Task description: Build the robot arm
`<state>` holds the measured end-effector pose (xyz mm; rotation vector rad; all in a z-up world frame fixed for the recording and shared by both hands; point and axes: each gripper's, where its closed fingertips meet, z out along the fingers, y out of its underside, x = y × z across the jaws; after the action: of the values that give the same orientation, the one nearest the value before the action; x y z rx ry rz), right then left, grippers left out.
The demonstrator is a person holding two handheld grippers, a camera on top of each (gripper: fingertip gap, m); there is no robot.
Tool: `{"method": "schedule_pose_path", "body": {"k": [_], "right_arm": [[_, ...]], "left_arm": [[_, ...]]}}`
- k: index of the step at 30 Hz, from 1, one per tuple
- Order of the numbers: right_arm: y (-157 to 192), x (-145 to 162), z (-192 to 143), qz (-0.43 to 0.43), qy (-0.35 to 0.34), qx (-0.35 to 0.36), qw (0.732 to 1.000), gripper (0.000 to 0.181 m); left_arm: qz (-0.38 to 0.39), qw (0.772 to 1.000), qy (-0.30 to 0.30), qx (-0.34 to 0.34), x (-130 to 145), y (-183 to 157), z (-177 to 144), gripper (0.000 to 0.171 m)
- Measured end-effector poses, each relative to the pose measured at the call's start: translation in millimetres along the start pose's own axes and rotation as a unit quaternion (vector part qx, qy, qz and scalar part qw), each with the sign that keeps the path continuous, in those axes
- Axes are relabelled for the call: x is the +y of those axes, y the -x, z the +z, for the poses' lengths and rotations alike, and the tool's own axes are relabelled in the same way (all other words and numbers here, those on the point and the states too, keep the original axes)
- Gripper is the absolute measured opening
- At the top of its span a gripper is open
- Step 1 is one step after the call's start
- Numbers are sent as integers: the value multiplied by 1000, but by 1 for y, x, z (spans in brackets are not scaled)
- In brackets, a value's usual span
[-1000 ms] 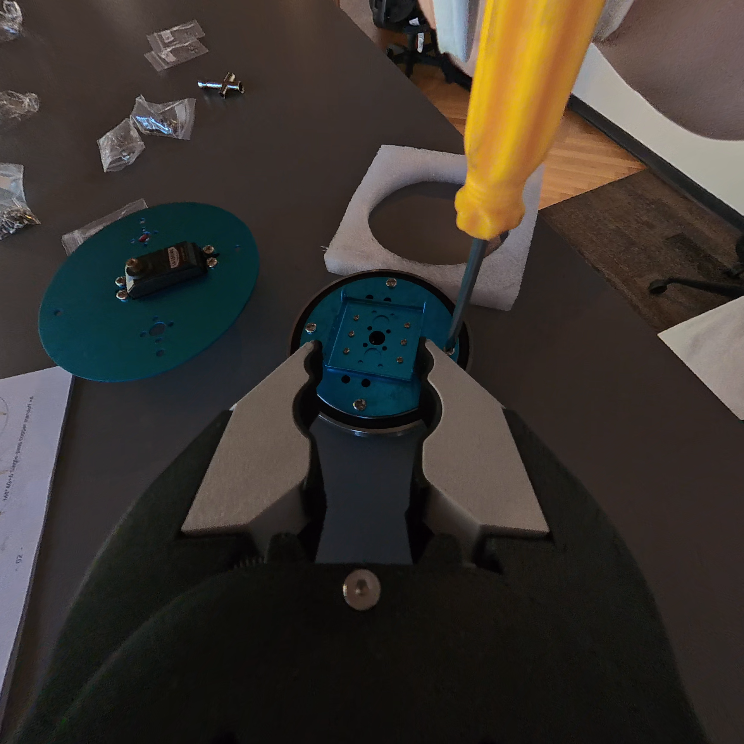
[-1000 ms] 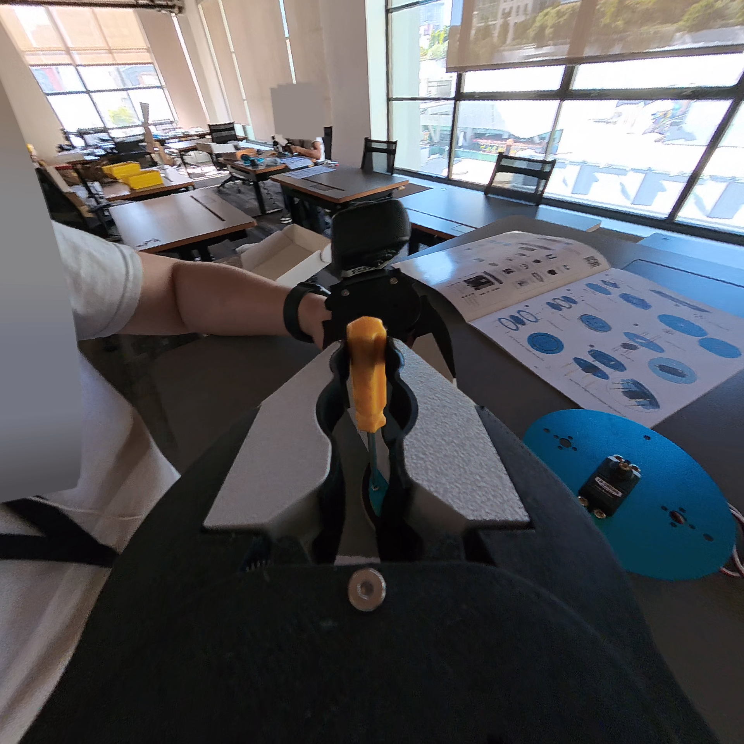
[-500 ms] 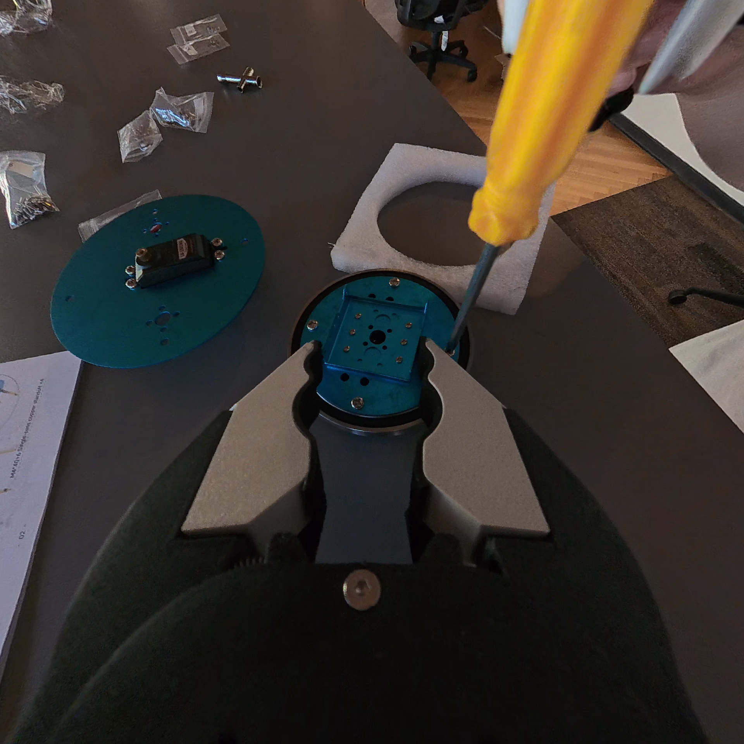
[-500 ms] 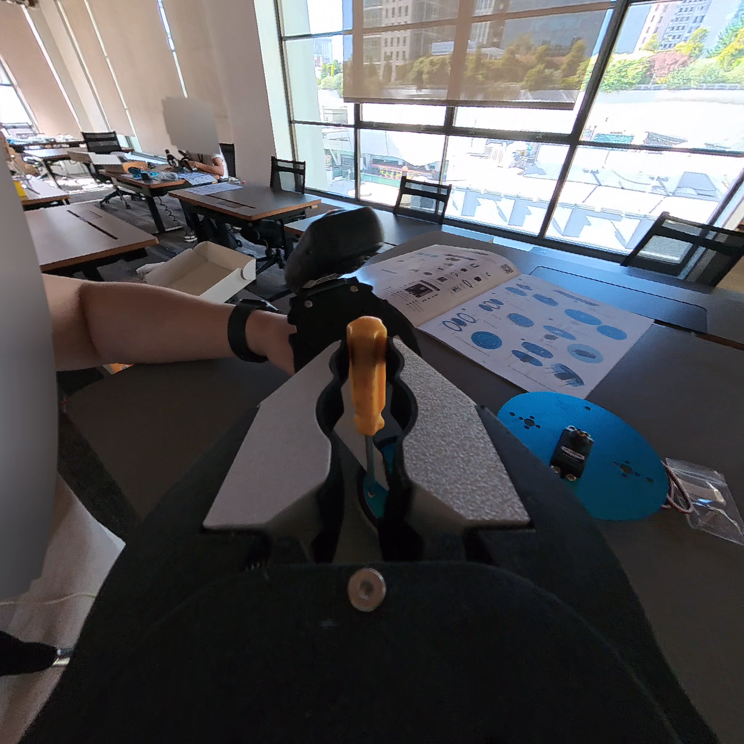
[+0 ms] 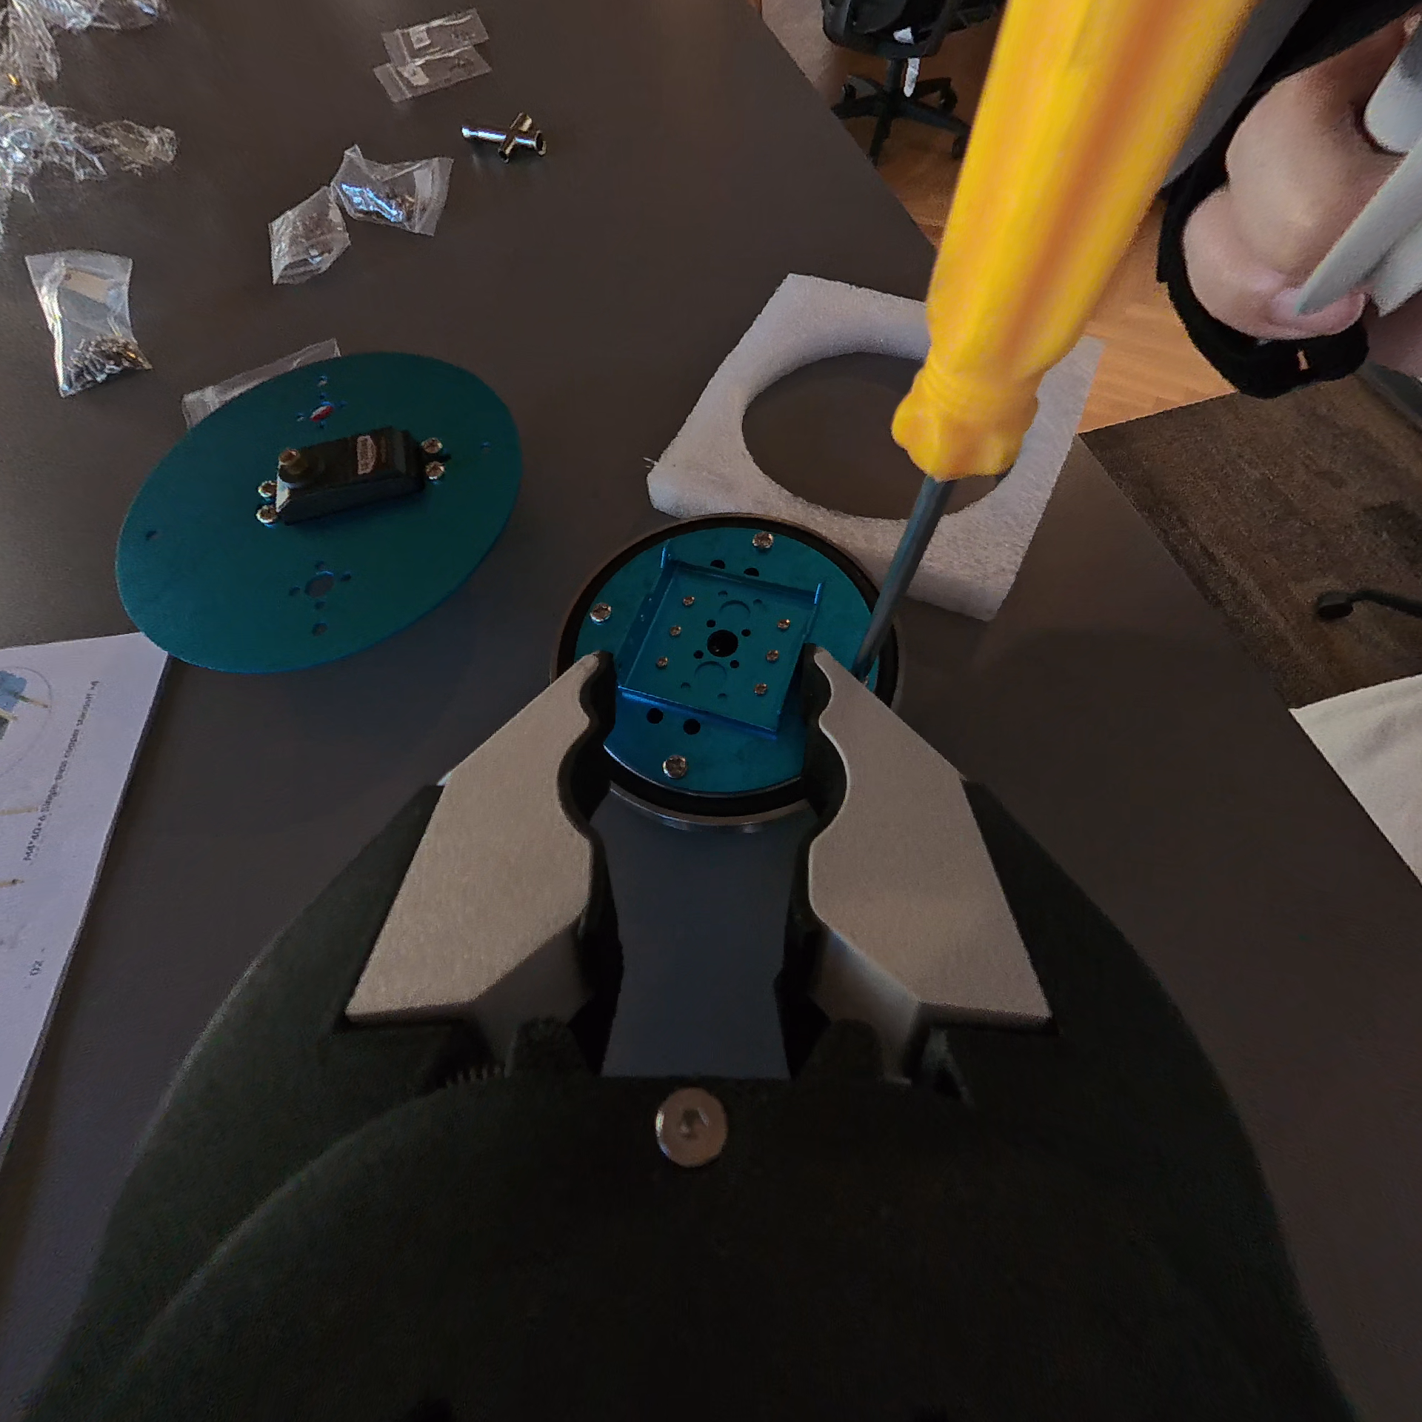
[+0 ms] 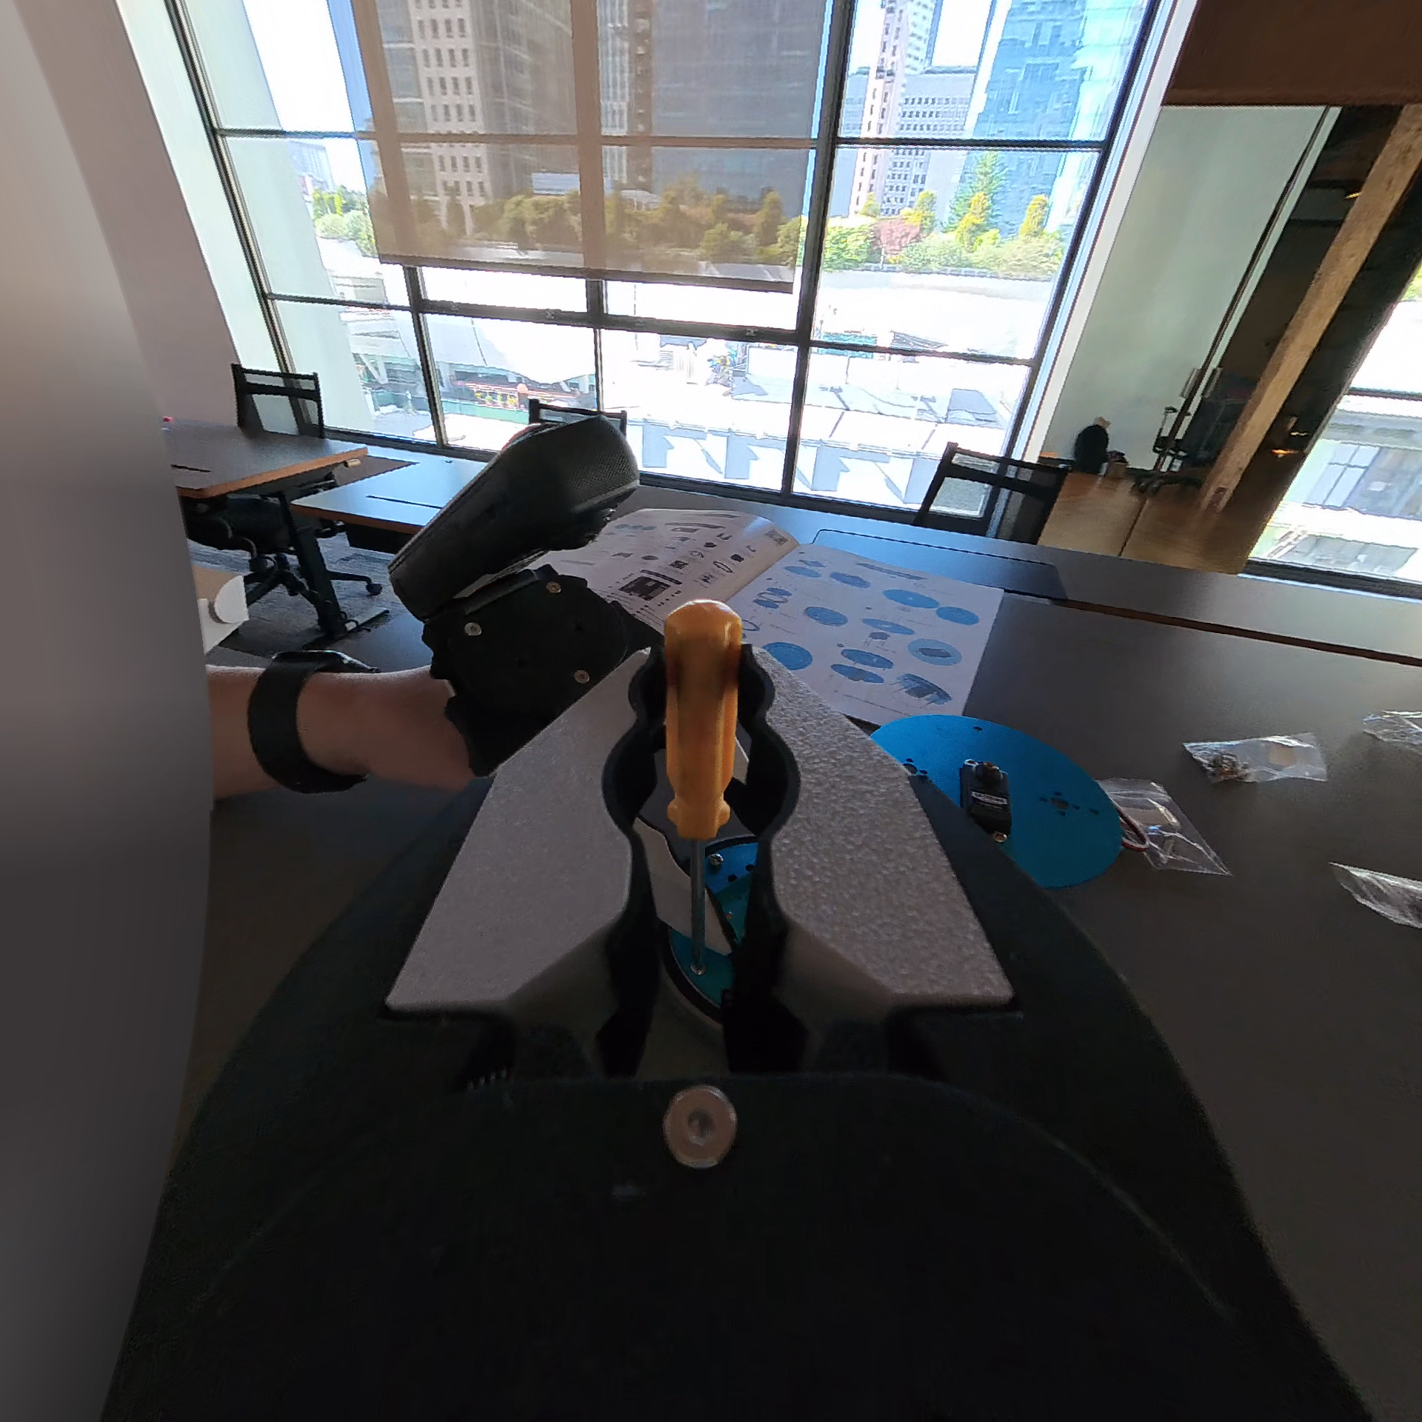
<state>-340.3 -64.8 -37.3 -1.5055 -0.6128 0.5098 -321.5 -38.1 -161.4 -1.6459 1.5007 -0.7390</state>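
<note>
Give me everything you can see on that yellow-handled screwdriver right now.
The screwdriver has a glossy yellow plastic handle and a thin dark metal shaft. The right gripper is shut on the handle, holding it steeply tilted, tip down. The tip sits at a screw on the rim of the small blue round plate, beside the left gripper, whose fingers clasp that plate. The right finger hides the exact contact in the left wrist view.

The right gripper (image 6: 702,677) clamps a yellow-handled screwdriver (image 6: 700,739) upright, its tip on a screw in the small blue disc (image 6: 712,971) on the table (image 6: 1154,962).
</note>
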Motion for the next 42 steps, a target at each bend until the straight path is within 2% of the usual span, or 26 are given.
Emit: {"method": "schedule_pose_path", "body": {"k": [6,8,13,16,18,21,27,32,42], "right_arm": [[6,0,-1,-12,-12,18,1000,18],[9,0,1,-21,-3,11,1000,18],[12,0,1,-20,9,-23,1000,18],[13,1,0,-24,13,-36,999,18],[12,1,0,-20,15,-42,999,18],[8,1,0,-17,17,-41,999,18],[-4,1,-4,-10,9,-21,1000,18],[-6,1,-4,-3,-6,-21,1000,18],[-9,1,-3,-16,-6,27,999,16]], "left_arm": [[0,1000,5,-4,0,-1,-1,48],[12,1000,15,24,2,-1,-5,48],[6,994,-11,108,-10,0,-10,61],[75,989,32,119,4,0,-4,57],[88,986,23,138,-1,-4,-3,46],[84,986,17,144,-3,-5,1,46],[39,995,-10,90,-3,-5,0,46],[0,1000,-6,14,0,-3,-5,46],[-63,990,9,-123,2,-3,-8,46]]}}
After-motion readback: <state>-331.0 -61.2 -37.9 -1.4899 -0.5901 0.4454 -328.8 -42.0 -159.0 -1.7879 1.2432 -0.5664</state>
